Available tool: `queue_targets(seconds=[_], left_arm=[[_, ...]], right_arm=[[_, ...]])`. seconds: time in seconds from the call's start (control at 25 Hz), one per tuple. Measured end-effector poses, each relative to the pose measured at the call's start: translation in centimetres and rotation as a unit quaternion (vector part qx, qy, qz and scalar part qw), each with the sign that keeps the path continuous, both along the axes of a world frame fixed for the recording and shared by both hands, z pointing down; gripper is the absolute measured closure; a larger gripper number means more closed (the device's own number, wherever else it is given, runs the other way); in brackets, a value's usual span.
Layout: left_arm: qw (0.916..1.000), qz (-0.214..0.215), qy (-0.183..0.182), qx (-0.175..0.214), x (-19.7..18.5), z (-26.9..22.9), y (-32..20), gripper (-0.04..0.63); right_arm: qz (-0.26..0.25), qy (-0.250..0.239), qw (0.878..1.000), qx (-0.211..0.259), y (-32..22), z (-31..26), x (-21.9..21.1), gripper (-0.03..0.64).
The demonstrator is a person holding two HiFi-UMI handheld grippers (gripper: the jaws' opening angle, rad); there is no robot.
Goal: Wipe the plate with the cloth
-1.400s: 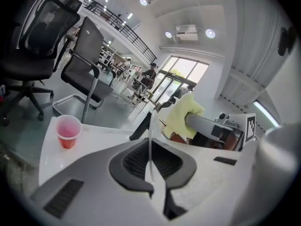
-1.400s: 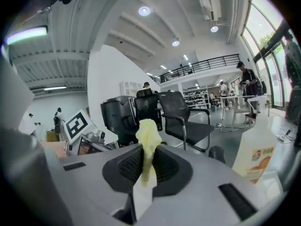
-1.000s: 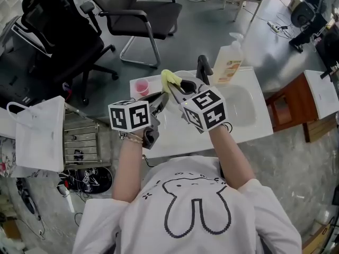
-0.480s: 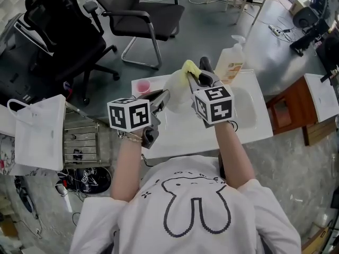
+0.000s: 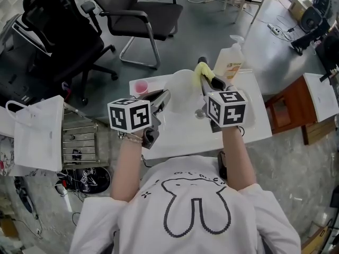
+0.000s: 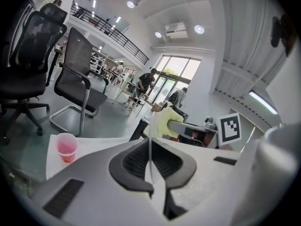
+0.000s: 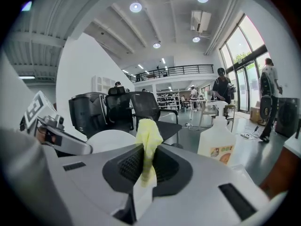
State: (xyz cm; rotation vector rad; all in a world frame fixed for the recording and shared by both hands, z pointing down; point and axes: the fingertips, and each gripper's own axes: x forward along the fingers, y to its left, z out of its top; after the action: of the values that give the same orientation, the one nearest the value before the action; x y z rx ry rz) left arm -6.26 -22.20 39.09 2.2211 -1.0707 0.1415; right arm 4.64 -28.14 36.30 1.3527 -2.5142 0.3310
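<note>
The plate (image 5: 180,86) was seen only edge-on, as a thin white line (image 6: 149,147), in the left gripper view, and its lower part was cut off by the jaws. The left gripper (image 5: 163,97) was clamped on its rim. The plate was held on edge above the white counter (image 5: 180,136), face turned toward 3 o'clock. The right gripper (image 5: 204,78) was clamped on the yellow cloth (image 5: 200,69), whose long axis was pointed to 12 o'clock (image 7: 148,140). Cloth-to-plate contact couldn't be judged.
</note>
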Motion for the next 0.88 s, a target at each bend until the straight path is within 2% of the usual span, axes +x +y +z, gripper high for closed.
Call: queue_targets(seconds=[0.24, 0.36, 0.6, 0.88], left_arm=[[0.9997, -0.022, 0.004, -0.004, -0.1, 0.0, -0.8, 0.577], [0.9995, -0.026, 0.015, -0.006, 0.2, -0.2, -0.9, 0.577], [0.999, -0.028, 0.034, -0.011, 0.8, -0.6, -0.7, 0.577], [0.999, -0.022, 0.038, -0.003, 1.1, -1.4, -0.5, 0.577]], right_arm=[[-0.105, -0.031, 0.994, -0.03, 3.7, 0.0, -4.0, 0.568], [-0.13, -0.026, 0.991, -0.036, 4.9, 0.9, -6.0, 0.568], [-0.124, 0.011, 0.992, -0.017, 5.0, 1.8, -6.8, 0.568], [-0.087, 0.027, 0.996, 0.001, 3.8, 1.6, -5.4, 0.568]])
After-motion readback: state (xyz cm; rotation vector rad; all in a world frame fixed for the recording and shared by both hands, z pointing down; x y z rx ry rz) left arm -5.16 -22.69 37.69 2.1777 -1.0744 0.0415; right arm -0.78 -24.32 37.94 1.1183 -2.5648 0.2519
